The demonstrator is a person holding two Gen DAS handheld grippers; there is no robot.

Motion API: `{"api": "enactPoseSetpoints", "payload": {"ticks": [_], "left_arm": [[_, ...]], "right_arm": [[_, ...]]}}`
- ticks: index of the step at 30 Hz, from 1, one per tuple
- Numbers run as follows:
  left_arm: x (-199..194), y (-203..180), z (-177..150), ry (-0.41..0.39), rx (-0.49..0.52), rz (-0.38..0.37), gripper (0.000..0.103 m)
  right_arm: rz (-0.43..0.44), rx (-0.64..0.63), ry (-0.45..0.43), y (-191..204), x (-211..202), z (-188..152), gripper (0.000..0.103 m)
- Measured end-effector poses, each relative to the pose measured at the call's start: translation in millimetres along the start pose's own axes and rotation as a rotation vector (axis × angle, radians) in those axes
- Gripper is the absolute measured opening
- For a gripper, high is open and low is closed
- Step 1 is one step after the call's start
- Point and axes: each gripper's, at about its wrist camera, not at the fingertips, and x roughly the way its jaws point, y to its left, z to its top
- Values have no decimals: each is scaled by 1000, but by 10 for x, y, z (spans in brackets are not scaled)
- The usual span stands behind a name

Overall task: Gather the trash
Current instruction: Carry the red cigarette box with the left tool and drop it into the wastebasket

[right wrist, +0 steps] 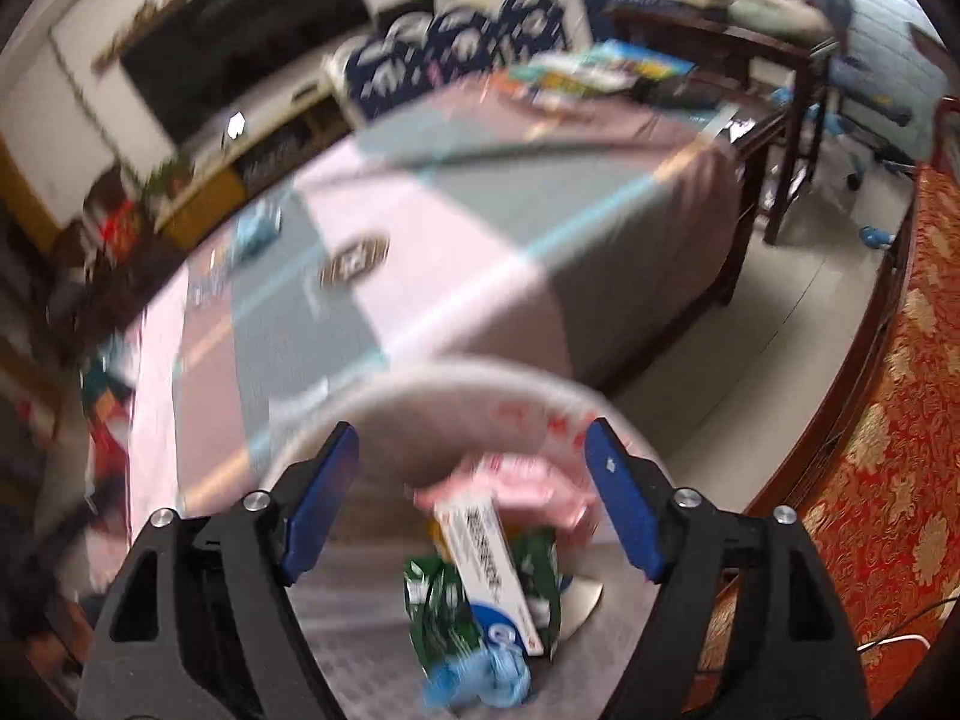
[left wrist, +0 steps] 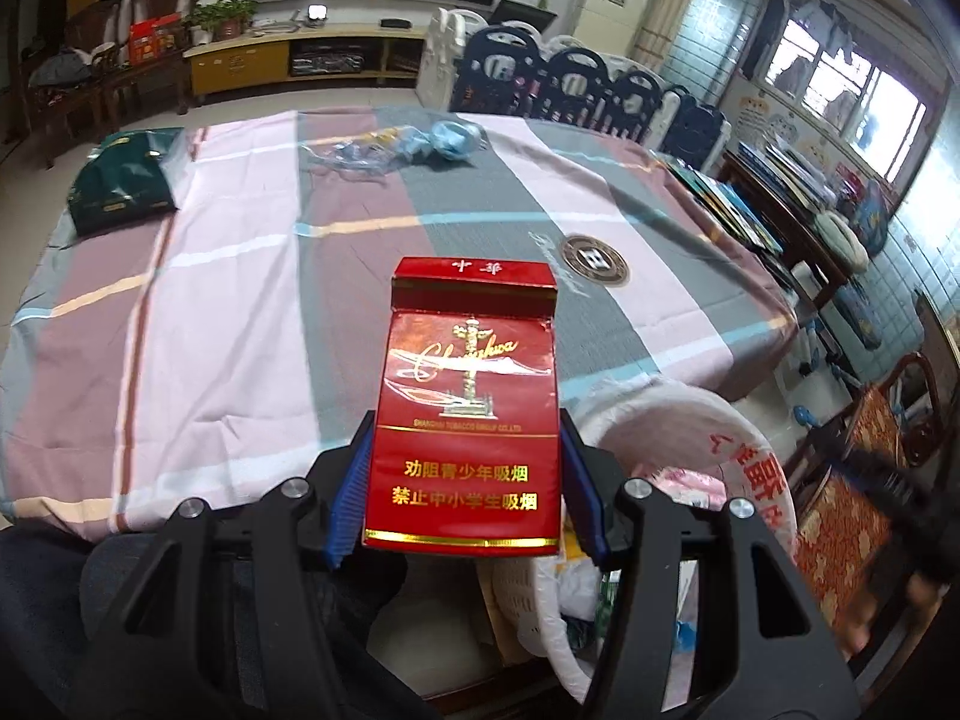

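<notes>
Right now I have the left gripper (left wrist: 465, 492) clamped on a red cardboard cigarette pack with gold lettering (left wrist: 468, 408) — its blue pads press both long sides near the base, and the flip lid stands slightly ajar. The pack hangs over the near edge of the table with its pink, grey and mauve striped cloth (left wrist: 240, 300), just left of the white plastic waste basket with its printed liner bag (left wrist: 720, 456), which sits off the table's near right corner.

My right gripper (right wrist: 474, 504) is spread wide and holds nothing; it hovers over the basket's mouth (right wrist: 420, 378), where a white carton, green wrappers and a crumpled blue glove (right wrist: 480, 678) already lie.

I judge this to be the carry-and-drop step. Next I would swing the pack rightward until it clears the rim, then part the fingers — keeping the right tool out of the way.

More remains: a crumpled blue glove and clear plastic wrapper (left wrist: 420, 147) near the far edge, and a dark green foil pouch (left wrist: 120, 180) at the far left corner
</notes>
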Motion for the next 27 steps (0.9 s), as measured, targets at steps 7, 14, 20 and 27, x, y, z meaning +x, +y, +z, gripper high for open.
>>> {"api": "enactPoseSetpoints", "payload": {"ticks": [7,14,20,27], "left_arm": [[265,-698,-270,116,223,-231,57],[628,-1391,-581,210,448,-364,87],[490,-1155,-443,123,412,-292,97],[464,-110,6,11,109,-36,97]], "right_arm": [[-35,158,-153,-350,-307,192,84],[-77,206,-156,-448,-338,187,85],[-90,197,-148,-387,-278,170,85],[-72,148,-122,-149,-176,149,85]]}}
